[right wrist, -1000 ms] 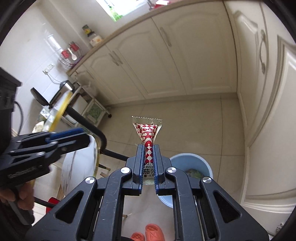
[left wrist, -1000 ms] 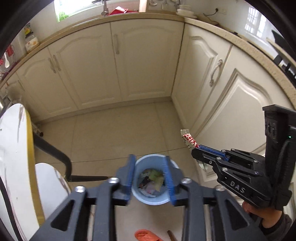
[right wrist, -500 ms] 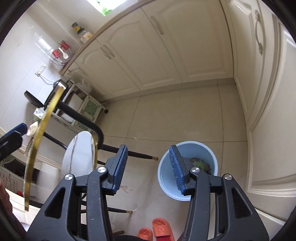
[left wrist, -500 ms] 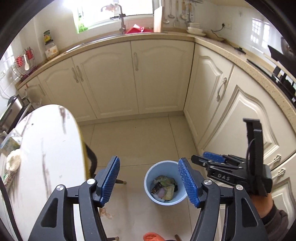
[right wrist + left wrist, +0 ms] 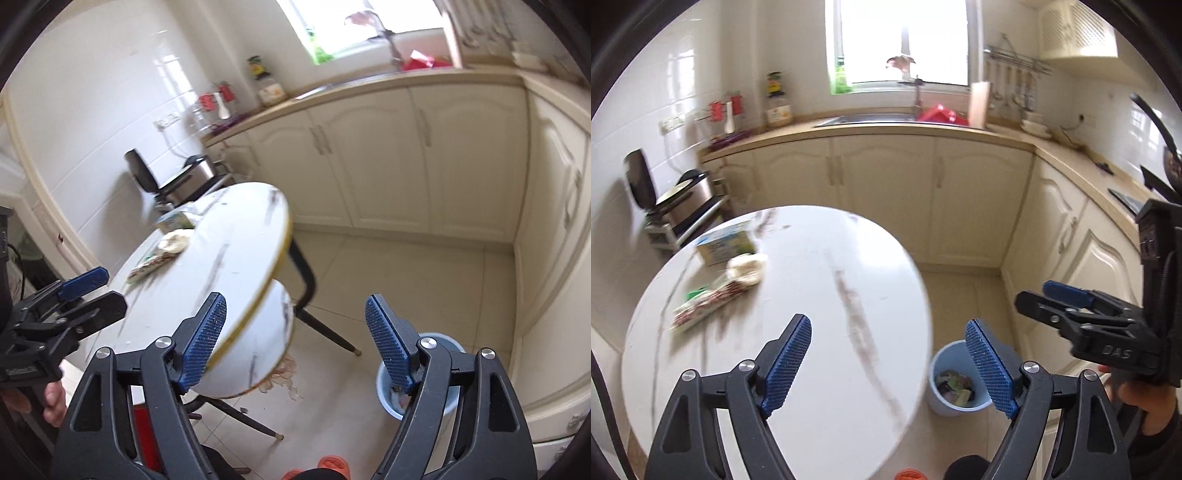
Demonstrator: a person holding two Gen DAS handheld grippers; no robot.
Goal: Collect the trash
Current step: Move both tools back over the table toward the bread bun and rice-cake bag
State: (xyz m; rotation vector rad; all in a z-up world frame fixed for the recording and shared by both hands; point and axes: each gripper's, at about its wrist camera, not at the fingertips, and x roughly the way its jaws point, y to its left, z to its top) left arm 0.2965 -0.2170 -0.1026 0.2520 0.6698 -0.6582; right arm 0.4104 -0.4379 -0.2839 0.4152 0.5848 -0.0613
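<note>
A blue bin point(image 5: 937, 400) with wrappers inside stands on the floor by the round white table point(image 5: 812, 295). On the table's far left lie a red-patterned wrapper point(image 5: 705, 306), a crumpled white paper point(image 5: 746, 269) and a small carton point(image 5: 724, 245). My left gripper point(image 5: 890, 363) hangs over the table edge and the bin, its jaws opening with nothing between them. My right gripper point(image 5: 295, 345) is above the floor beside the table point(image 5: 229, 266), jaws opening and empty too. The bin point(image 5: 447, 338) shows partly behind its right finger.
Cream cabinets point(image 5: 886, 199) with a sink counter line the back and right. A white stool seat point(image 5: 258, 354) and black legs sit under the table. Orange slippers point(image 5: 332, 463) lie on the tiled floor close by. An appliance point(image 5: 683, 199) stands at the far left.
My right gripper let go of the red-and-white wrapper over the bin and opened wide. The left gripper opened too. Both rose and swung from the bin toward the table.
</note>
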